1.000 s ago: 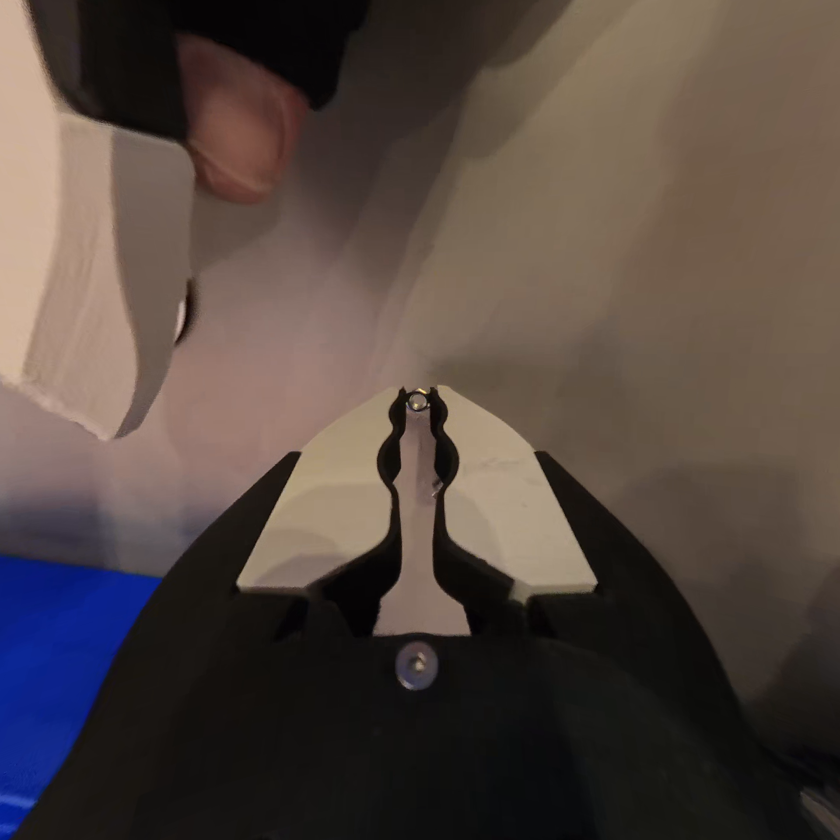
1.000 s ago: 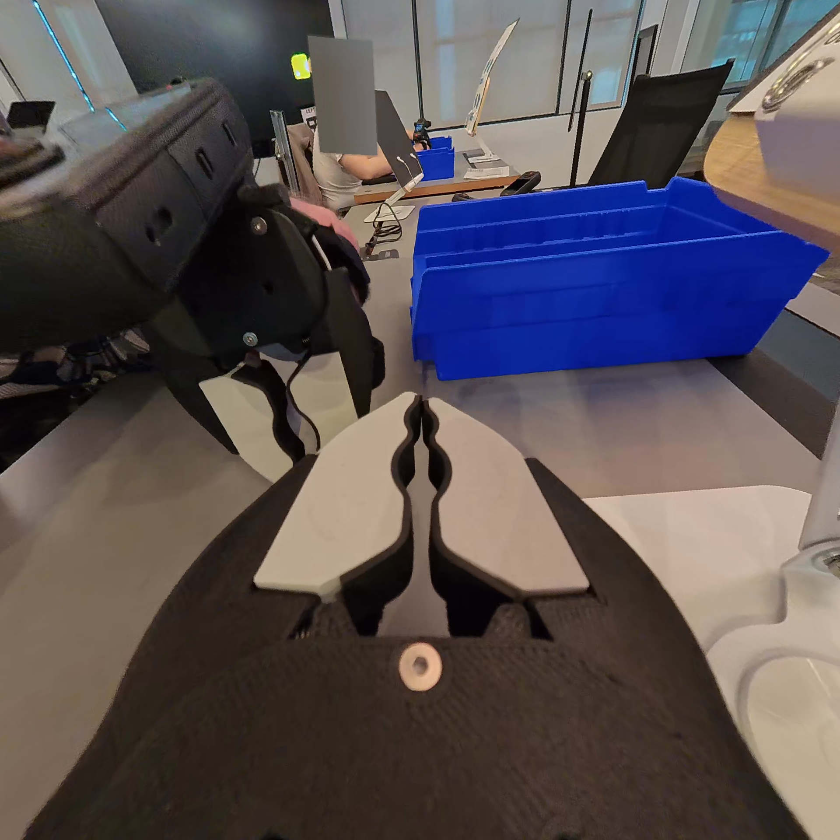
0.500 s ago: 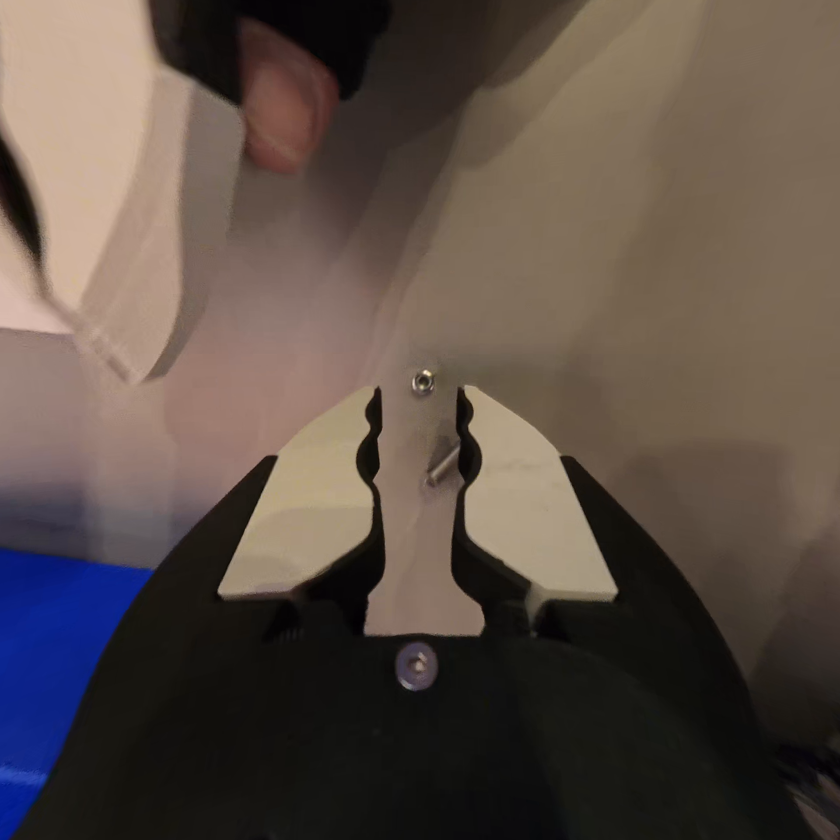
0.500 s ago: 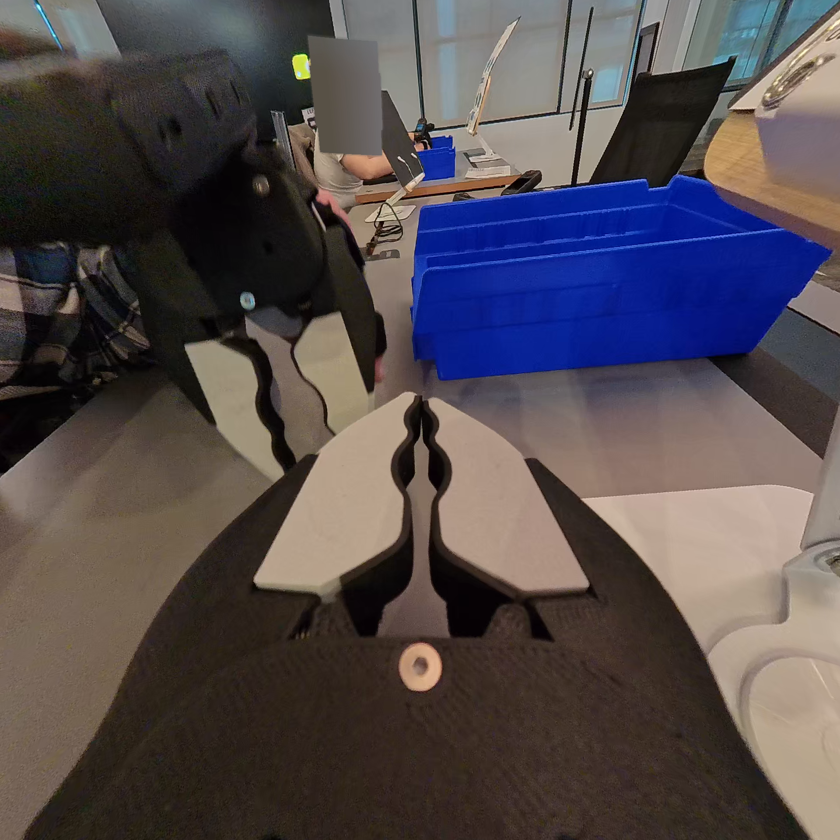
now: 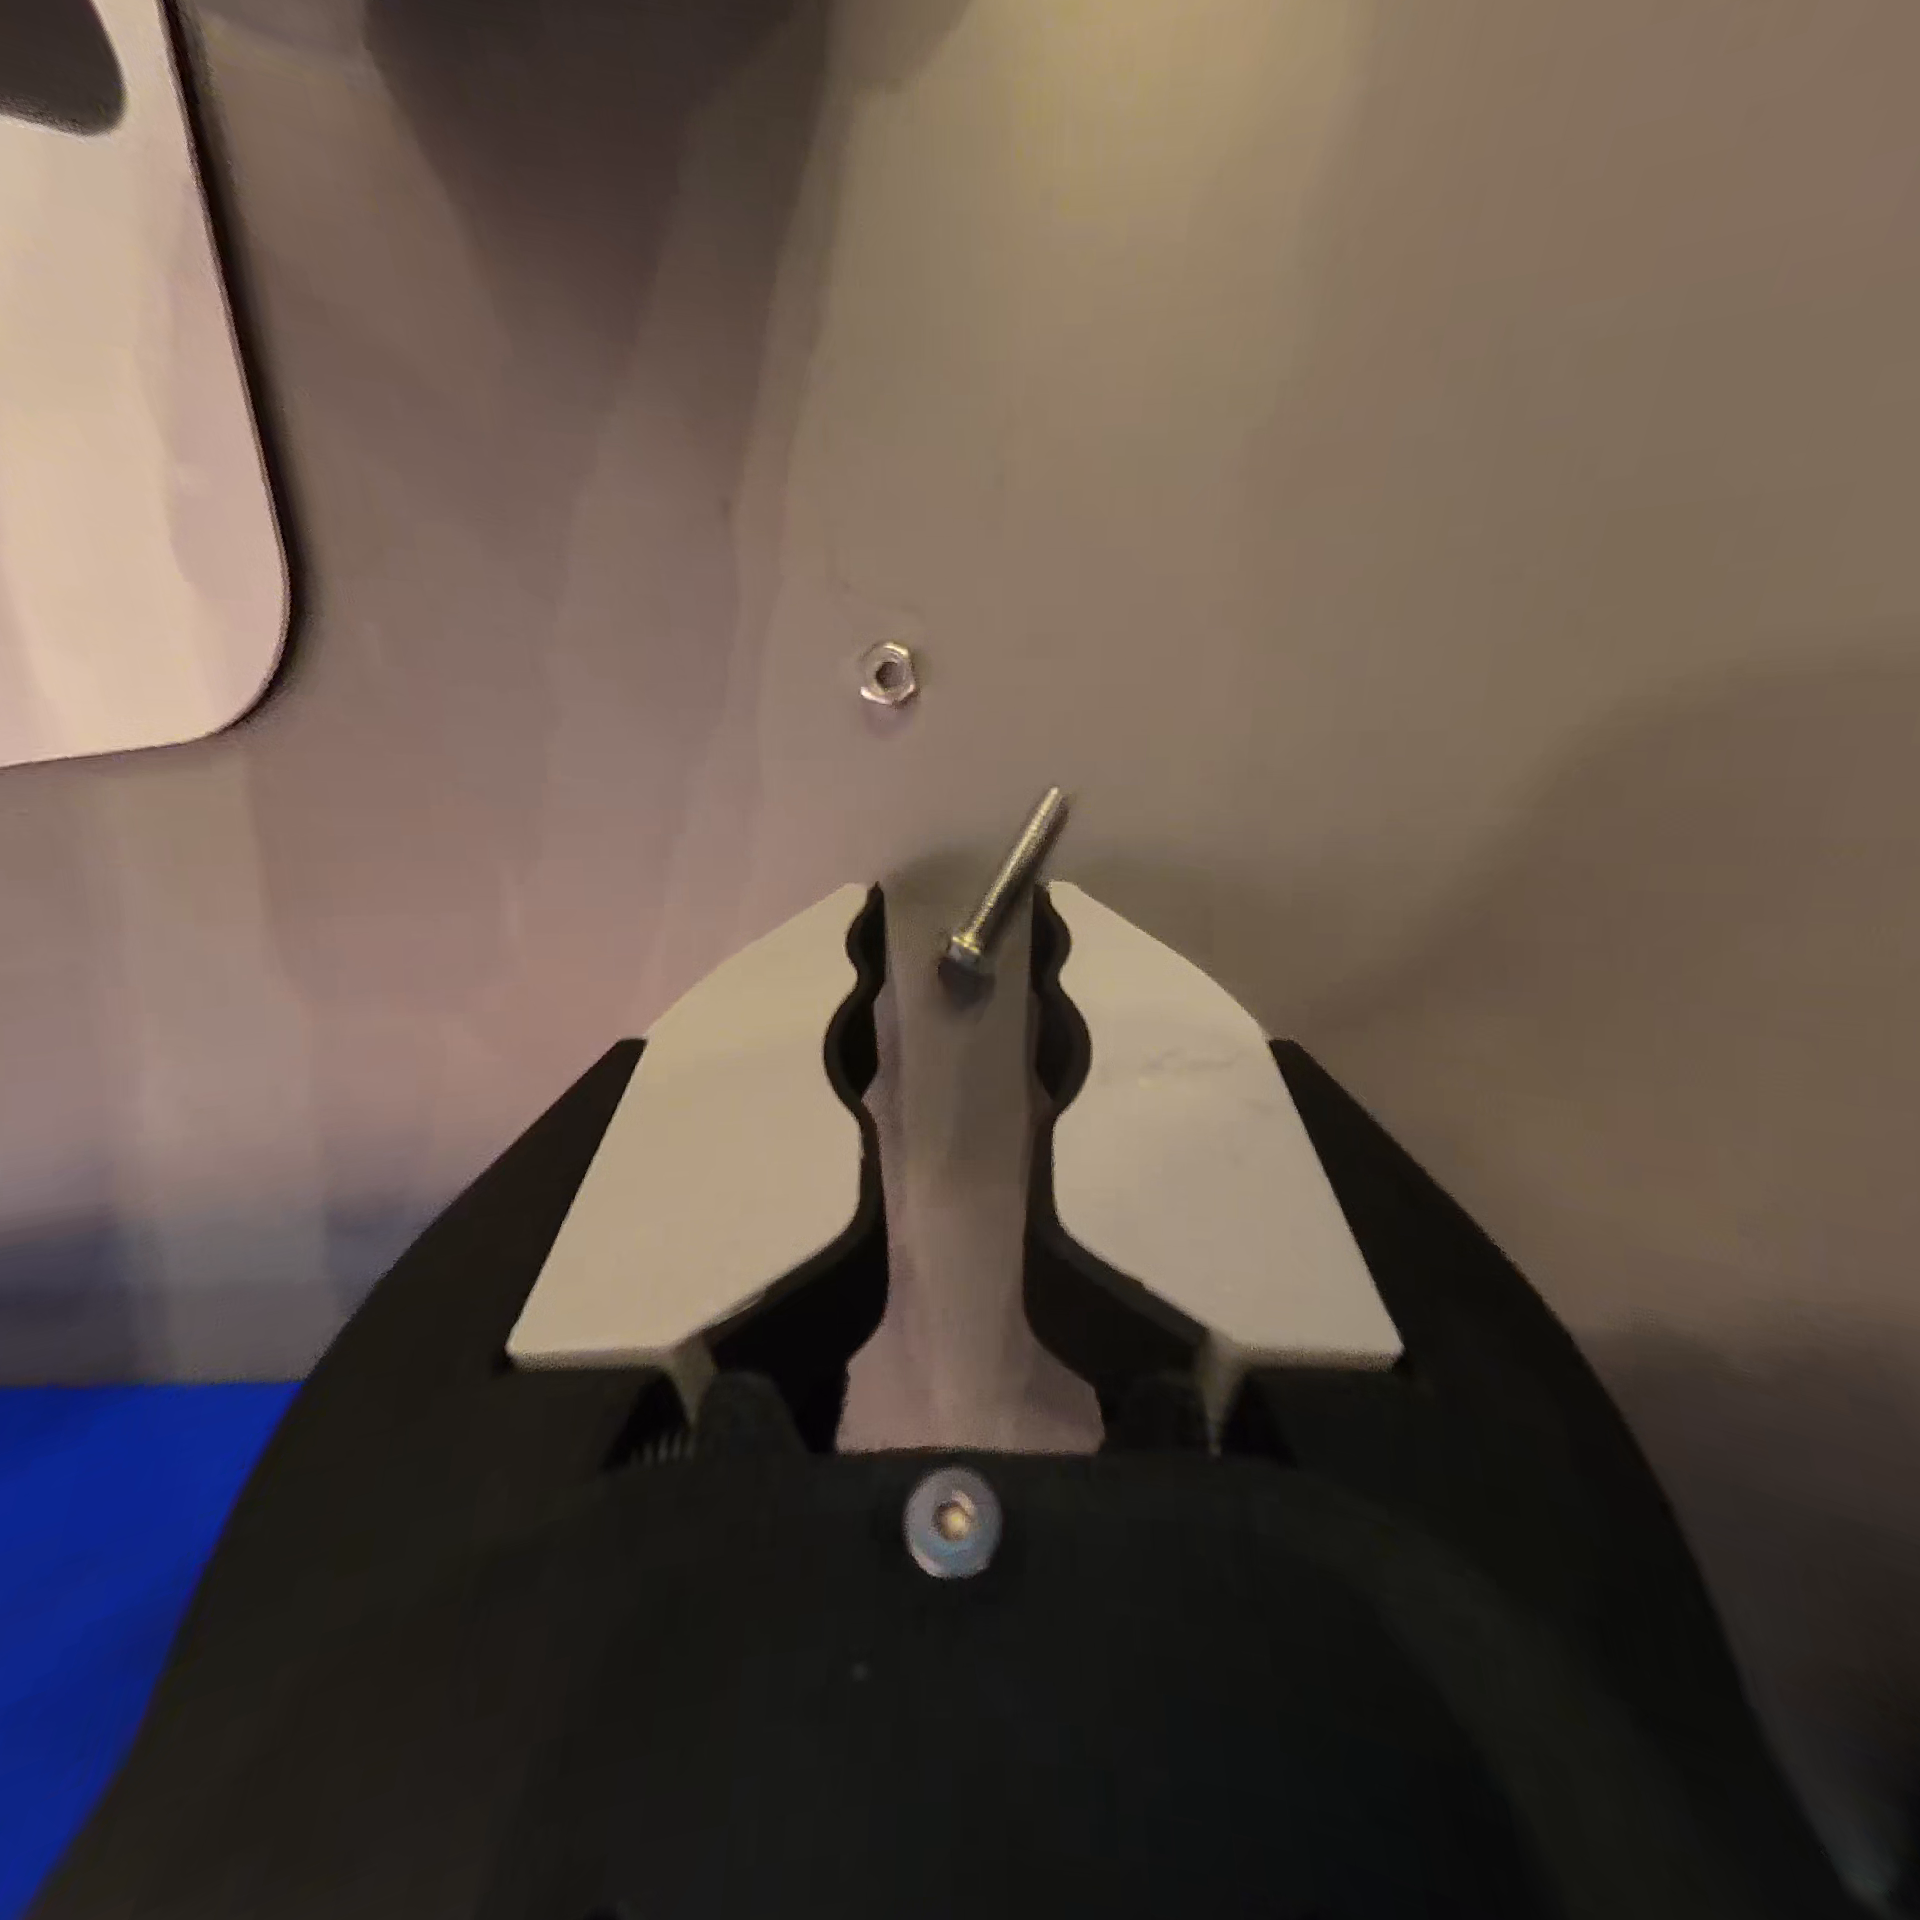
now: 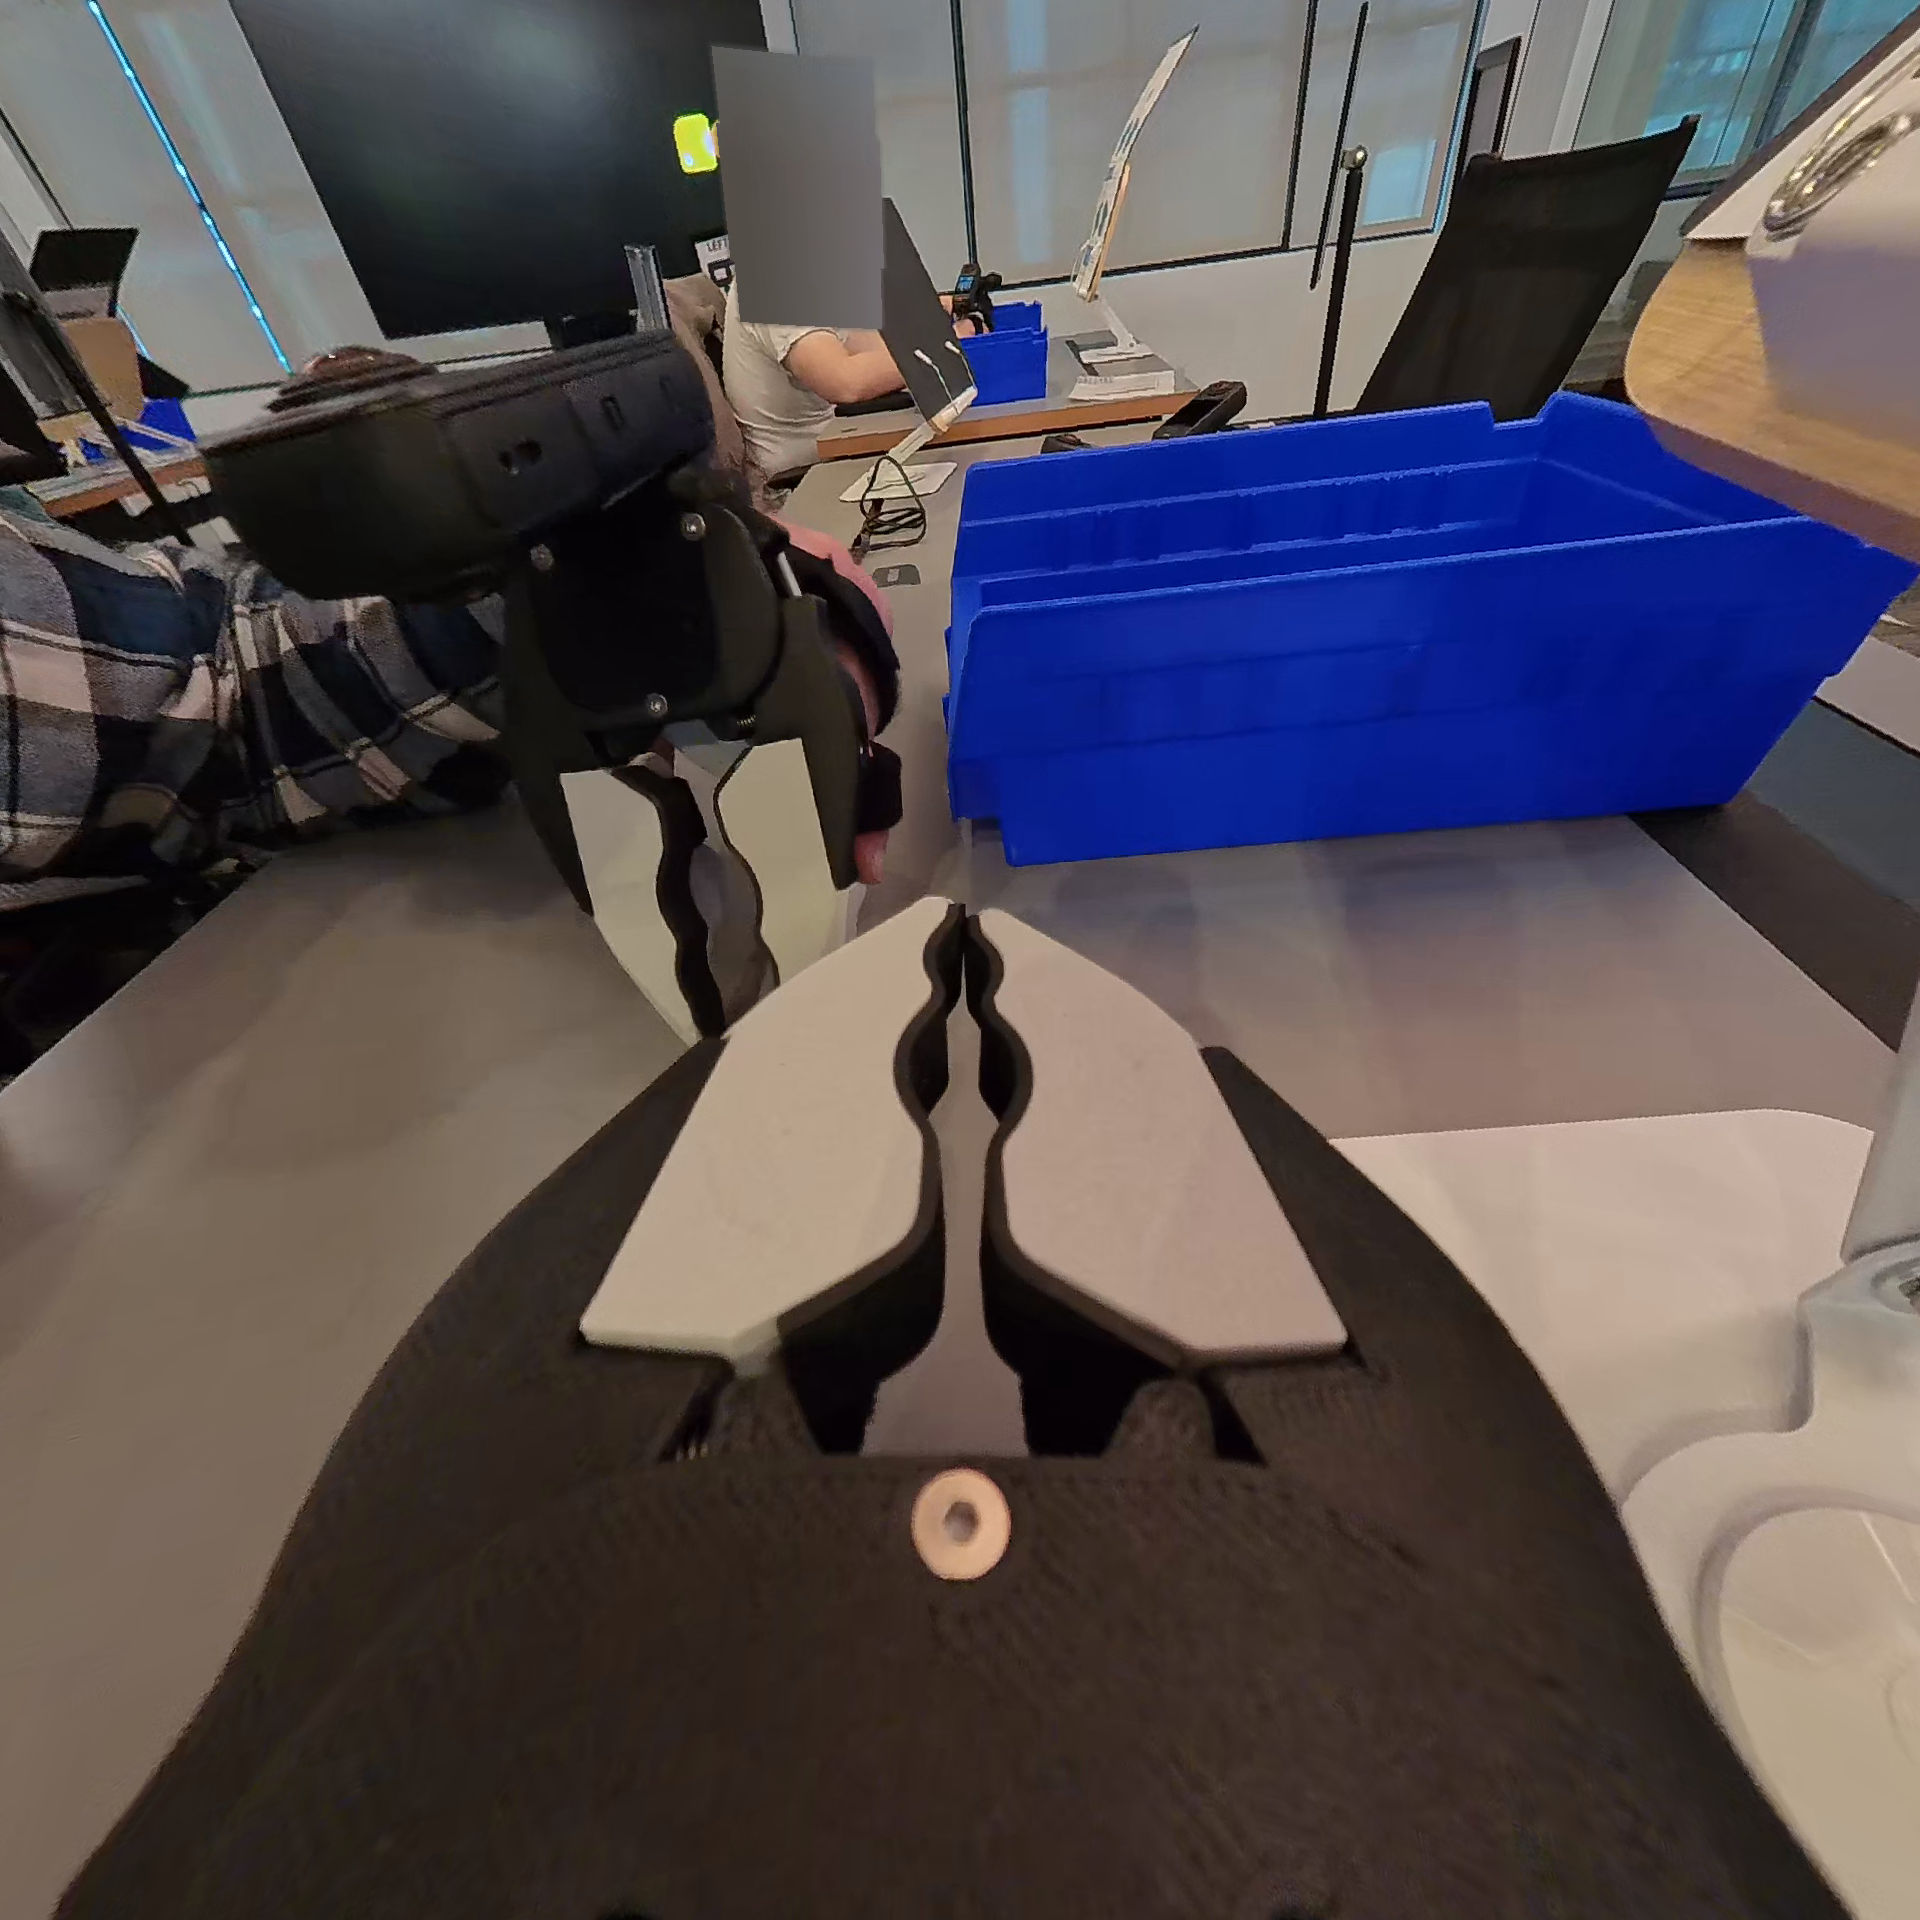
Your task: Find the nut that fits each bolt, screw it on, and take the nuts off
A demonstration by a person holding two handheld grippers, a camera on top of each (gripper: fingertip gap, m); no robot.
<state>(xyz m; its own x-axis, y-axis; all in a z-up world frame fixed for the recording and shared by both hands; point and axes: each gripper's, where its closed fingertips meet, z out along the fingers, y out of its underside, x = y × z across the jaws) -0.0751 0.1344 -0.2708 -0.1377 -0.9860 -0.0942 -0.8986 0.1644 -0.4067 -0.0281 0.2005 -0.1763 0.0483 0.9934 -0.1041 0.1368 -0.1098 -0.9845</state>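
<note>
Below, the left gripper (image 5: 961, 904) jaws stand apart over a loose bolt (image 5: 1006, 891) at frame centre; the hex nut (image 5: 886, 674) lies beyond; the right gripper (image 6: 964, 920) is closed and empty.

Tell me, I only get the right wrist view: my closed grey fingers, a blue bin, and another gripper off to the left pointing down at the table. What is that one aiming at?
Observer: In its own view, a small silver bolt lies on the grey table, partly between its open fingers.
Operator: Is it gripping that bolt?
Observer: No. The left gripper is open, and table shows on both sides of the bolt's head.
Operator: Anything else down there?
Observer: A small silver nut lies flat just beyond the fingertips, apart from the bolt.
</note>
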